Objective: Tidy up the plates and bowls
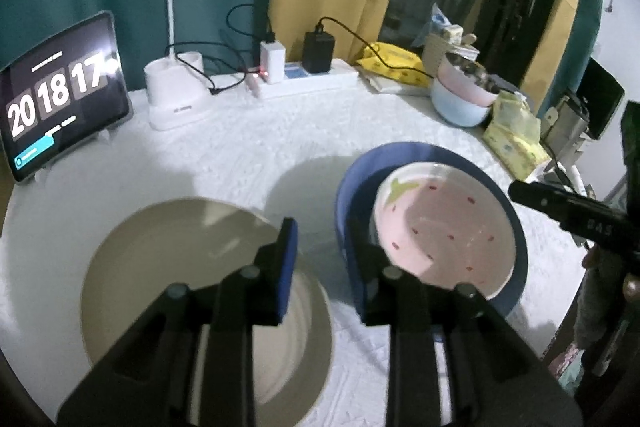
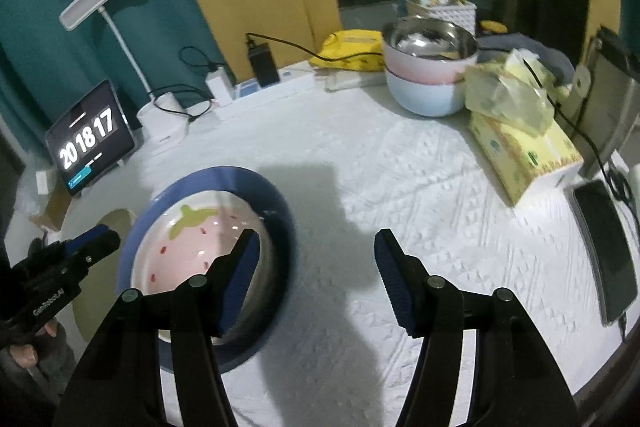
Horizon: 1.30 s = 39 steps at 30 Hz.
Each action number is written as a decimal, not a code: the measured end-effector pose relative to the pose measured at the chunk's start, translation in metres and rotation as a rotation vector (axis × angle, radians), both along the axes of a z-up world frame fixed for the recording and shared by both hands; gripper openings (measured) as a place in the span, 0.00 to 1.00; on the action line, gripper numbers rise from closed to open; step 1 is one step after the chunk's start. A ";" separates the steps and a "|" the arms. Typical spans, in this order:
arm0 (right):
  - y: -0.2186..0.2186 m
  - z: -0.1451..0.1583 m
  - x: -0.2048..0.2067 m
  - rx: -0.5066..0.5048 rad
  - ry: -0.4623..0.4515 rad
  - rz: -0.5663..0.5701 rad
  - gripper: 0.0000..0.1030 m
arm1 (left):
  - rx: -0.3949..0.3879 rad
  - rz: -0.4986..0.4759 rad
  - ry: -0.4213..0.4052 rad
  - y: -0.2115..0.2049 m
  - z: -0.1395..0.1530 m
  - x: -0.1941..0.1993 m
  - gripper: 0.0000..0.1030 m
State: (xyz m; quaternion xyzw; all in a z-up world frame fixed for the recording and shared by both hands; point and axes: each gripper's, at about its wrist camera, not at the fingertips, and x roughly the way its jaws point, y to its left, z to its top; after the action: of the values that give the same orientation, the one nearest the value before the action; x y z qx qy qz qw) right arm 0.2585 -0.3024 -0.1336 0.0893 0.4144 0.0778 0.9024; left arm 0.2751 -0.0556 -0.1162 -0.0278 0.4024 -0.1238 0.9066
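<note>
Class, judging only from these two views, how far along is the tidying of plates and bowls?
Done: the strawberry bowl sits inside the blue bowl, and a pink bowl is stacked on a pale blue bowl at the back. In hand: nothing; the right gripper and left gripper hold nothing. Left: the beige plate lies alone.

- The surface (image 2: pixel 420 187) wears a white cloth with a raised, quilted texture.
- The strawberry-print bowl (image 2: pixel 192 251) looks like glossy glazed ceramic.
- The blue bowl (image 2: pixel 280 223) under it has a smoother, duller sheen.
- The beige plate (image 1: pixel 168 251) looks matt.
- The pink bowl (image 2: pixel 420 67) is lined with shiny metal.
</note>
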 end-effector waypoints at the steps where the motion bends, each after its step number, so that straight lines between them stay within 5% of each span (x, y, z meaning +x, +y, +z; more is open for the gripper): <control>1: -0.002 -0.002 0.001 0.002 0.006 -0.003 0.61 | 0.003 -0.006 -0.004 -0.001 0.000 -0.001 0.28; 13: 0.001 -0.029 0.005 0.000 0.081 0.028 0.61 | 0.065 -0.067 0.057 -0.019 -0.021 0.008 0.33; 22: 0.006 -0.032 0.005 -0.021 0.096 -0.029 0.61 | 0.117 -0.075 0.026 -0.026 -0.023 0.008 0.32; 30: -0.006 -0.043 0.006 0.119 0.088 -0.052 0.61 | 0.112 -0.089 0.010 -0.026 -0.023 0.009 0.28; 35: 0.001 -0.038 0.001 0.125 0.052 -0.033 0.43 | 0.113 -0.103 -0.008 -0.030 -0.022 0.006 0.17; 39: 0.014 -0.032 -0.002 0.106 0.021 0.003 0.16 | 0.105 -0.095 -0.010 -0.030 -0.021 0.005 0.16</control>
State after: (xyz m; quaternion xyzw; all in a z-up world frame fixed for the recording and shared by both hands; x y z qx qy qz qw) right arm 0.2568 -0.2884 -0.1651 0.1371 0.4192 0.0999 0.8919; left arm 0.2801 -0.0854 -0.1371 0.0394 0.4044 -0.1454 0.9021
